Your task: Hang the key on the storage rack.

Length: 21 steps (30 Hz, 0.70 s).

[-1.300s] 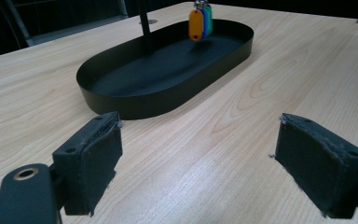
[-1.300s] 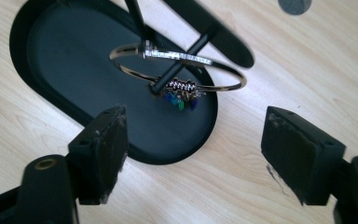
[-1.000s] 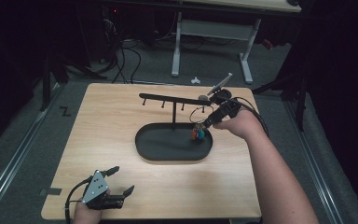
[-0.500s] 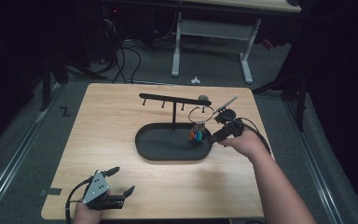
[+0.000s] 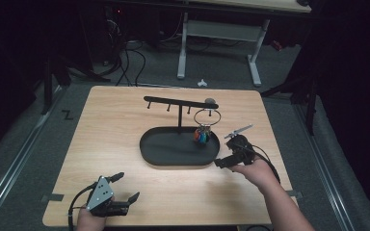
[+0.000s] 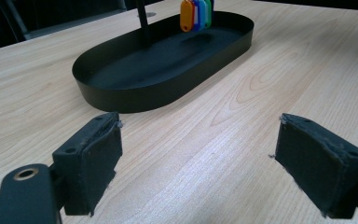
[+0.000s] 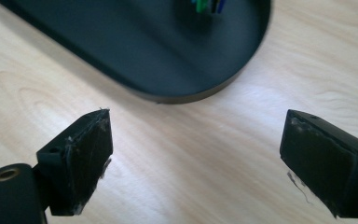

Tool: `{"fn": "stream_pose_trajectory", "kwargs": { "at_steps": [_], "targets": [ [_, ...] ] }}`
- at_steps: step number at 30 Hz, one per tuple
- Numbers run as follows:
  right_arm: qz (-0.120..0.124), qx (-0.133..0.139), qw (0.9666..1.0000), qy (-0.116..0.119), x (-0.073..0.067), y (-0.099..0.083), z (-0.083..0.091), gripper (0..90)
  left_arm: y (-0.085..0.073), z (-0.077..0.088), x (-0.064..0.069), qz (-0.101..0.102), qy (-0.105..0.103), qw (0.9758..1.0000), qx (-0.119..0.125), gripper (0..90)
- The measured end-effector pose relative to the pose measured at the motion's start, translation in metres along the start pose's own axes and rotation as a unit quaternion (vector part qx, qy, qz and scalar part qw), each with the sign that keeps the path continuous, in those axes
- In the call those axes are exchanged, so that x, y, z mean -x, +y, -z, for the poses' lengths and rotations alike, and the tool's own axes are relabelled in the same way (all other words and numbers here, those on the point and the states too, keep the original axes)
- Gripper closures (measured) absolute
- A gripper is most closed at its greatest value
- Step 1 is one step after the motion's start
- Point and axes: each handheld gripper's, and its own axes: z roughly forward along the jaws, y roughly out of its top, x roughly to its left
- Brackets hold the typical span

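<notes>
A black oval tray (image 5: 173, 151) sits mid-table with a black post and a hook bar (image 5: 176, 101) rising from it. A key ring with coloured tags (image 5: 202, 135) hangs from the bar's right end, its tags low over the tray (image 6: 135, 79). The tags (image 6: 195, 13) also appear far off in the left gripper view. My right gripper (image 5: 225, 160) hovers just right of the tray (image 7: 135, 51), open, nothing between its pads (image 7: 81, 154). My left gripper (image 5: 123, 186) rests near the table's front left edge, open and empty, pointing toward the tray.
The wooden table (image 5: 125, 134) has bare surface around the tray. Beyond its far edge stand a white desk frame (image 5: 217, 43) and loose cables (image 5: 125, 57) on the floor. A metal rail (image 5: 9, 159) runs along the left.
My right gripper let go of the key ring at the bar's right end and drew back toward me, down to the tray's right side. The ring now hangs free. The left gripper stayed still.
</notes>
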Motion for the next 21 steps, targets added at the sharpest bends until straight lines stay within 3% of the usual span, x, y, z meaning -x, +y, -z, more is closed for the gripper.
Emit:
{"fn": "stream_pose_trajectory", "kwargs": {
  "at_steps": [5,10,11,14,17,18,19,21],
  "targets": [
    [0.013,0.034,0.9993,-0.013,-0.011,-0.020,-0.008,10.4,0.000,-0.001,0.000,-0.001,0.000,1.0000,0.000,15.0],
    [0.000,0.074,0.9971,-0.021,-0.019,-0.041,-0.018,10.5,0.000,-0.001,0.000,-0.003,0.000,1.0000,-0.001,15.0],
    [-0.004,0.092,0.9954,-0.027,-0.021,-0.051,-0.022,11.3,0.000,-0.001,0.000,-0.002,0.000,1.0000,-0.001,15.0],
    [-0.003,0.107,0.9939,-0.026,-0.024,-0.061,-0.027,13.1,0.000,-0.001,0.000,-0.002,0.001,1.0000,-0.001,15.0],
    [-0.006,0.135,0.9904,-0.029,-0.030,-0.077,-0.035,13.1,0.000,-0.001,0.000,-0.002,0.003,1.0000,0.000,15.0],
    [0.004,0.168,0.9849,-0.041,-0.034,-0.091,-0.039,13.0,0.000,-0.001,0.000,-0.002,0.004,1.0000,-0.001,15.0],
    [0.010,0.177,0.9828,-0.050,-0.035,-0.097,-0.040,13.0,0.000,-0.001,0.000,-0.001,0.005,1.0000,0.000,15.0],
    [0.020,0.179,0.9823,-0.051,-0.035,-0.099,-0.039,13.0,0.000,-0.001,0.000,0.000,0.006,1.0000,0.002,15.0]
  ]
}}
